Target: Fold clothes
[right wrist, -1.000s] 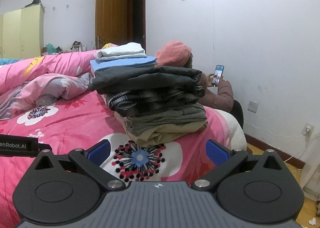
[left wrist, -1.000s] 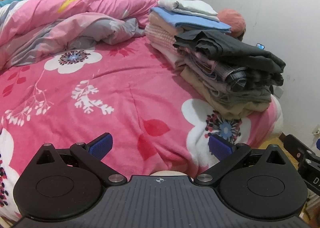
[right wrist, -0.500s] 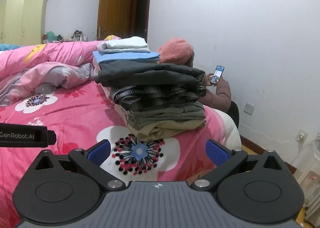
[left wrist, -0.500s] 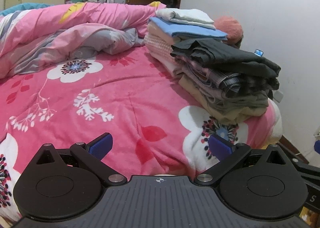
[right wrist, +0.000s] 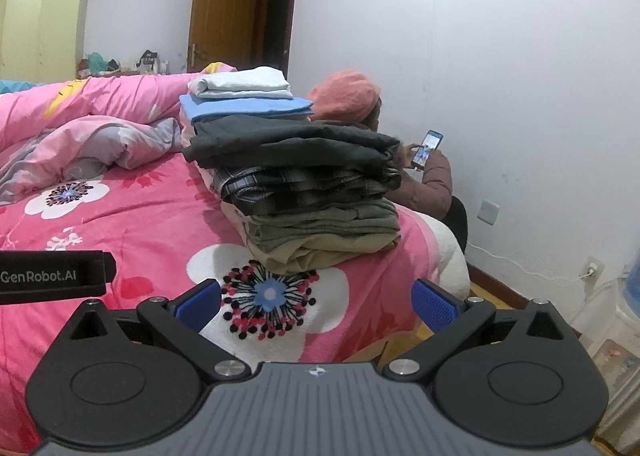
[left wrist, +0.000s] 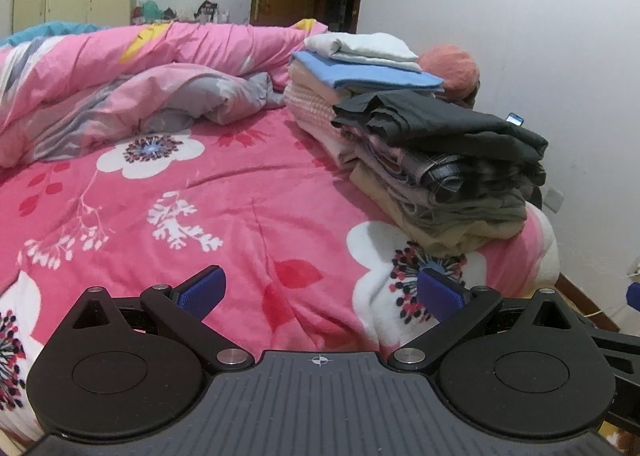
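**Folded stacks lie ahead-right of both tools**

Left tool [left wrist: 319,290]: blue pads spread wide, empty, over the pink floral bedspread [left wrist: 224,192]. The near stack of dark folded clothes [left wrist: 448,168] sits ahead and right, long axis running away.

Right tool [right wrist: 317,300]: also spread, empty; stack dead ahead, so it looks nearer.

The left black two-finger gripper [left wrist: 320,290] is held level with its jaws spread wide, and nothing is gripped between its blue ribbed pads [left wrist: 202,290]. The right black two-finger gripper [right wrist: 316,298] is likewise held level, its jaws parted wide and its blue textured pads [right wrist: 436,306] bare.
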Available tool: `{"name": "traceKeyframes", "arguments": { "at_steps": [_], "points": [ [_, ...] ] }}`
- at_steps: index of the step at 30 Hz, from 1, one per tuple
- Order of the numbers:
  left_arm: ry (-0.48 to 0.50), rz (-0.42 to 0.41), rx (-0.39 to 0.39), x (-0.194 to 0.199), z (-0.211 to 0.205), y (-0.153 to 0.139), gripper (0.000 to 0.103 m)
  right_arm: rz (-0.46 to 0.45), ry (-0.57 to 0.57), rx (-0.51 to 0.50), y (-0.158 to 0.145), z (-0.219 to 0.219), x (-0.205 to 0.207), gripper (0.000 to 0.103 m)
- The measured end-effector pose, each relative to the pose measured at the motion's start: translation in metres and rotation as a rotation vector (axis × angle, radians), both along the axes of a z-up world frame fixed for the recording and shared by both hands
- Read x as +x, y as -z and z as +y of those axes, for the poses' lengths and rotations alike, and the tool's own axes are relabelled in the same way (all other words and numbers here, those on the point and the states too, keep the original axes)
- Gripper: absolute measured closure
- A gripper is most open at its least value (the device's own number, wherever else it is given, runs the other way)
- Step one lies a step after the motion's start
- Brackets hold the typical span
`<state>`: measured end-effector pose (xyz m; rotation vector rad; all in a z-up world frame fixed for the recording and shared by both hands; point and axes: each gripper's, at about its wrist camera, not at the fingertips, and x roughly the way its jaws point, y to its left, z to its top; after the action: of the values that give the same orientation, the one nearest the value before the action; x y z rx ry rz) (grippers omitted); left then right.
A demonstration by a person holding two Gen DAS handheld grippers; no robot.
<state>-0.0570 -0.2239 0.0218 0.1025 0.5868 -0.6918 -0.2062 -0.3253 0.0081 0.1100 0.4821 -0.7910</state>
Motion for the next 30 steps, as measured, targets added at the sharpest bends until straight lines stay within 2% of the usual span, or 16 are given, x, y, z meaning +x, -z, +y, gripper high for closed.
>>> {"name": "traceKeyframes", "arguments": {
  "at_steps": [13, 30],
  "points": [
    [-0.032, -0.019, 0.006, -0.003, 0.003, 0.001, 0.0, 0.012, 0.008, 0.003, 0.001, 0.001, -0.003, 0.0],
    [-0.011, -0.04, 0.021, -0.025, -0.013, 0.009, 0.0, 0.023, 0.064, 0.032, 0.009, -0.013, -0.022, 0.0]
  ]
}}
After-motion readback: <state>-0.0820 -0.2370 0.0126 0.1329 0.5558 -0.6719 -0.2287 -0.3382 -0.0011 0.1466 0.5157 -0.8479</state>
